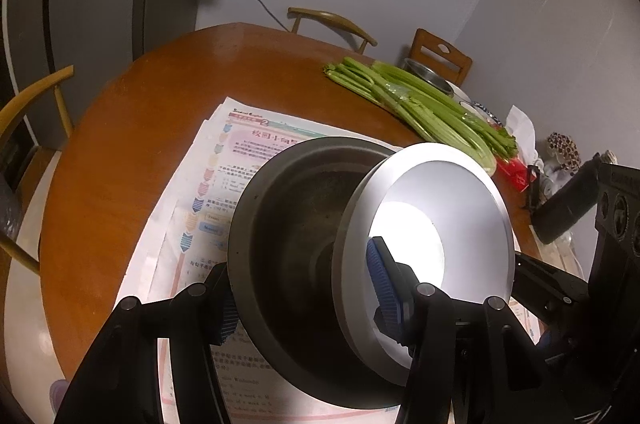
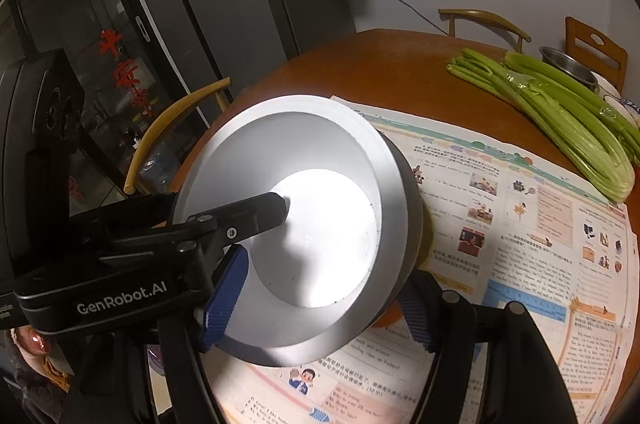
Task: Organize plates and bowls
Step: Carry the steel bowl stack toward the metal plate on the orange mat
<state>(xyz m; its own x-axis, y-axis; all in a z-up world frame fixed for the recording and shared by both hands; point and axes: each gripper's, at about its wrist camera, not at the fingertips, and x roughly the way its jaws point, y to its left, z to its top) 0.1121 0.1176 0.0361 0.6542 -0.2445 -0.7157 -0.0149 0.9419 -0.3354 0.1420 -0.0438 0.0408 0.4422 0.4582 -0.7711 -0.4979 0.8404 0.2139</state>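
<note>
The newspaper (image 1: 192, 191) lies spread on the table (image 1: 140, 103). Above it, a dark bowl (image 1: 280, 224) is held tilted, with a pale bowl (image 1: 460, 191) seated crookedly in its mouth.

The left hand-held gripper (image 1: 302, 284) is clamped on the pair. One blue pad is against the dark bowl's outer wall and the other is inside the pale bowl.

The right hand-held gripper (image 2: 320, 304) straddles the lower rim. I cannot tell whether its pads actually press.

The nesting looks about half finished, since the pale bowl is not yet level in the dark one and the stack is not set down.

Right of the newspaper, past the celery (image 1: 420, 107), a steel bowl (image 1: 428, 73) sits on what may be plates. These probably remain to be gathered.
</note>
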